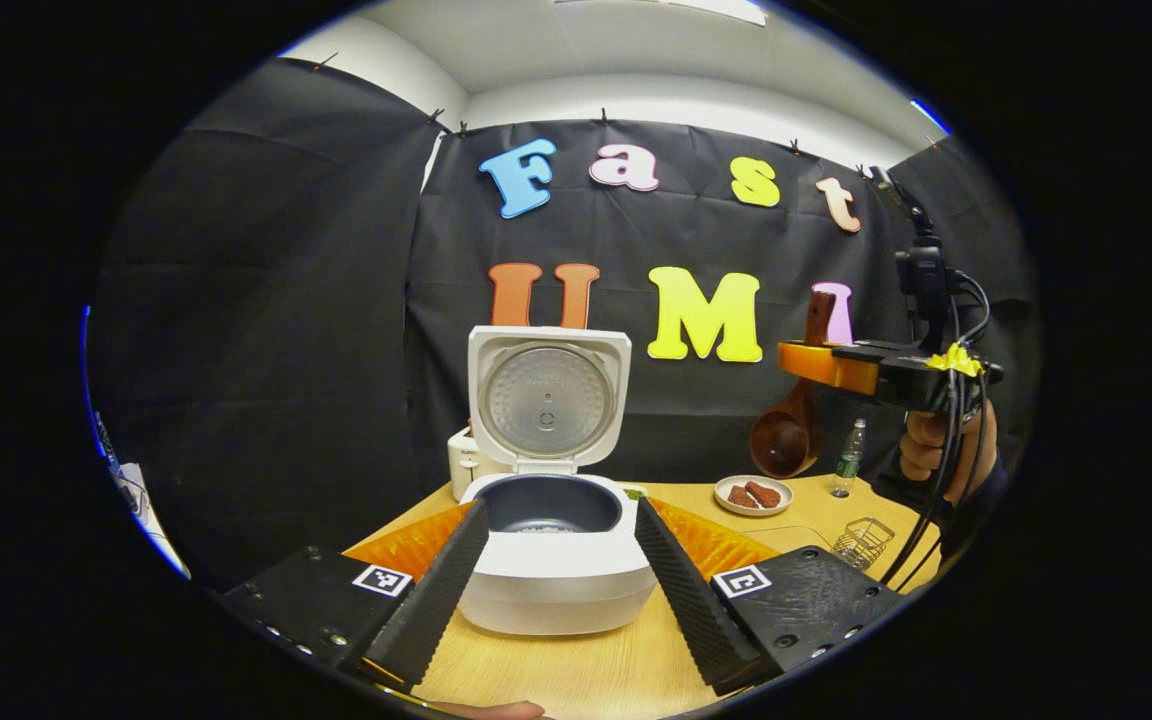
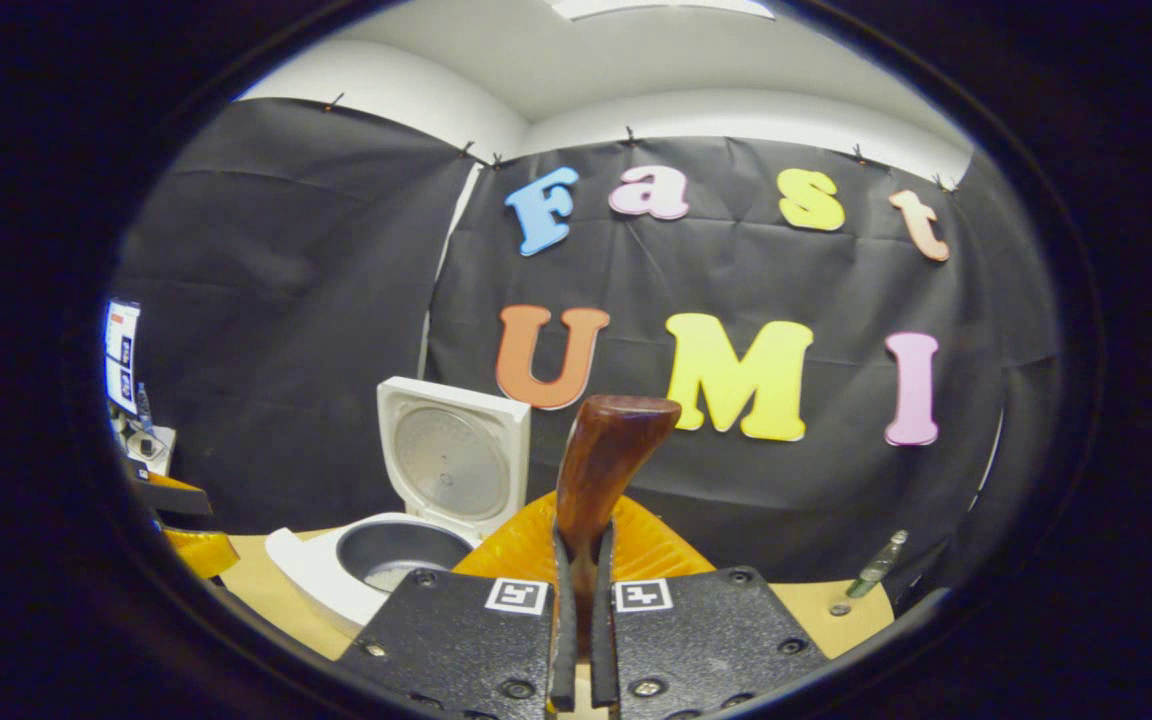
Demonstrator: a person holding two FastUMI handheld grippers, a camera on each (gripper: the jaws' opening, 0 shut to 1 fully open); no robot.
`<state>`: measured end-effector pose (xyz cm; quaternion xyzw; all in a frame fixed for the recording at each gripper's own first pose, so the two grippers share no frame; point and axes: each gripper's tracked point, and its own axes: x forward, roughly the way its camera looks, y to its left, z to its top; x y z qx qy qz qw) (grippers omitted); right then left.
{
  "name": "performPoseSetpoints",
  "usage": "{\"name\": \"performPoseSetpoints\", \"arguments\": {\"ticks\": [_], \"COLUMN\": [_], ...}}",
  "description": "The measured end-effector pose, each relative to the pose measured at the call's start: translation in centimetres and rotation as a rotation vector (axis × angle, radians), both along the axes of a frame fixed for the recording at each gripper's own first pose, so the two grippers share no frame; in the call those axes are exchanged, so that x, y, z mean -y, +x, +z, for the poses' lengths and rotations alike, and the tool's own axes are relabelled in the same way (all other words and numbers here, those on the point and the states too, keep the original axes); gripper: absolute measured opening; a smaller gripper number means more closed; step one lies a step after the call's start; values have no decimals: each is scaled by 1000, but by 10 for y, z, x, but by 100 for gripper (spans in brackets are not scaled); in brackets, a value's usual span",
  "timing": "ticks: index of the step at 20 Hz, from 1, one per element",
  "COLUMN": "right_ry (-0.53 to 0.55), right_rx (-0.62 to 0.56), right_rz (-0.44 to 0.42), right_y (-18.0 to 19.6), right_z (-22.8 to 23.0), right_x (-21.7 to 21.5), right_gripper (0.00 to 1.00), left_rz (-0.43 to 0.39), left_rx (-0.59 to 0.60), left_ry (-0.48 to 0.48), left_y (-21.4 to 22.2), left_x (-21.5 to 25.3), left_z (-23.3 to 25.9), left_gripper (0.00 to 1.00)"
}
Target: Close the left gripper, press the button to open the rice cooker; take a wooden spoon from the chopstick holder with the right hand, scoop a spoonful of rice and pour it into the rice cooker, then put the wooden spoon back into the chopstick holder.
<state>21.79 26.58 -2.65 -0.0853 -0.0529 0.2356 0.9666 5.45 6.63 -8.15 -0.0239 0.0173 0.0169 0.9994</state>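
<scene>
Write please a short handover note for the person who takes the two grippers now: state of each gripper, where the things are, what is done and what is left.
Left gripper: open, holding nothing, facing the rice cooker.
Right gripper: shut on the wooden spoon, held up in the air with the bowl hanging down, above the wire chopstick holder.
Rice cooker: on the table, lid standing open, a little rice showing in the inner pot.
Done: lid opened, spoon taken. Whether the scoop is already poured I cannot tell.
Left: pour if not done, then put the spoon back into the chopstick holder.
</scene>
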Motion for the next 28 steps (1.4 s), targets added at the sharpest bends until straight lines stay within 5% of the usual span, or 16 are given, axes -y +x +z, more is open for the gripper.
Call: {"name": "performPoseSetpoints", "arguments": {"ticks": [13, 23, 26, 27, 28], "right_ry": [108, 232, 258, 265, 276], "right_rx": [-113, -249, -286, -283, -266], "right_rz": [-307, -360, -352, -383, -398], "right_y": [-8, 26, 32, 35, 33], "right_z": [-47, -117, -129, -129, -126], "right_x": [218, 261, 257, 265, 267], "right_gripper": [12, 14, 20, 26, 42], "left_rz": [-10, -44, -50, -53, -55], "left_rx": [13, 58, 44, 42, 40], "left_ry": [50, 41, 48, 52, 54], "left_y": [39, 58, 61, 63, 63], "left_x": [39, 69, 72, 73, 74], "left_z": [8, 19, 17, 18, 18], "left_gripper": [94, 94, 94, 94, 94]}}
